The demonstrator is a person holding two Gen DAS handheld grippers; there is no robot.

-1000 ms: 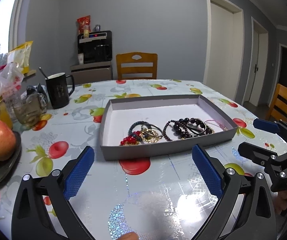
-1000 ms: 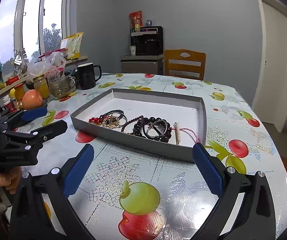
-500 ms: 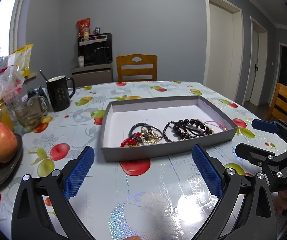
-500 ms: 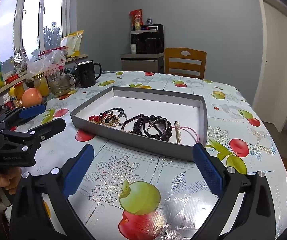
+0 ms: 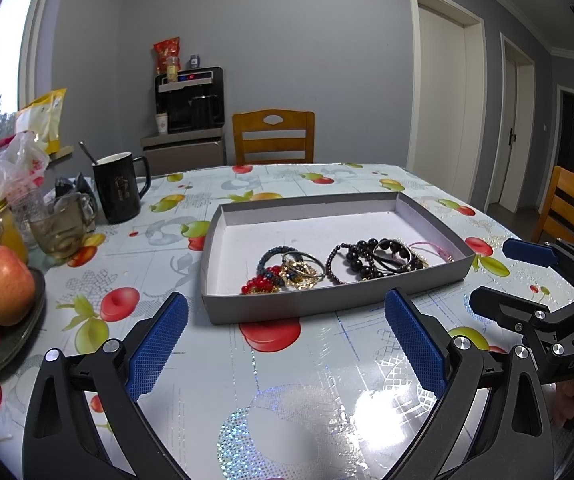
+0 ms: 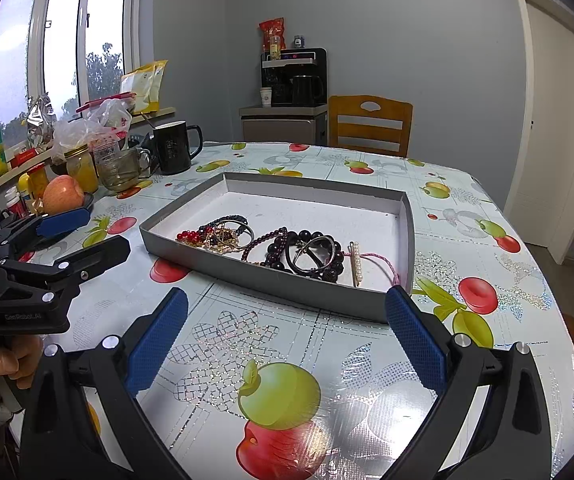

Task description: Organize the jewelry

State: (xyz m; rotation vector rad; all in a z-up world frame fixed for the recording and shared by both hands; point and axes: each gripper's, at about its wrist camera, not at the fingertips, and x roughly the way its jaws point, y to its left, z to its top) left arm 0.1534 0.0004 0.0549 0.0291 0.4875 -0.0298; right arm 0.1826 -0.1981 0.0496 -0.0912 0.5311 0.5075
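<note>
A shallow grey tray point(image 5: 327, 306) point(image 6: 271, 280) sits mid-table with tangled jewelry at its near side: red beads point(image 5: 261, 282), a gold chain with rings point(image 5: 301, 268), dark bead bracelets point(image 5: 361, 258) point(image 6: 307, 250), a pearl bar clip point(image 6: 355, 263) and a pink cord point(image 6: 383, 264). My left gripper point(image 5: 285, 338) is open and empty, a little short of the tray's near wall. My right gripper point(image 6: 285, 336) is open and empty, just short of the tray's near right corner. Each gripper shows in the other's view: the right one in the left wrist view point(image 5: 515, 276), the left one in the right wrist view point(image 6: 87, 232).
At the table's left stand a black mug point(image 5: 117, 188), a glass cup point(image 5: 61, 228), a jar point(image 5: 3, 226) and a dark plate point(image 5: 3, 344) with an apple point(image 5: 3, 284). Wooden chairs stand behind point(image 5: 273, 136) and to the right point(image 5: 571, 208).
Both grippers have drifted slightly; the tray sits a touch lower and nearer in both views. Nothing was grasped or moved.
</note>
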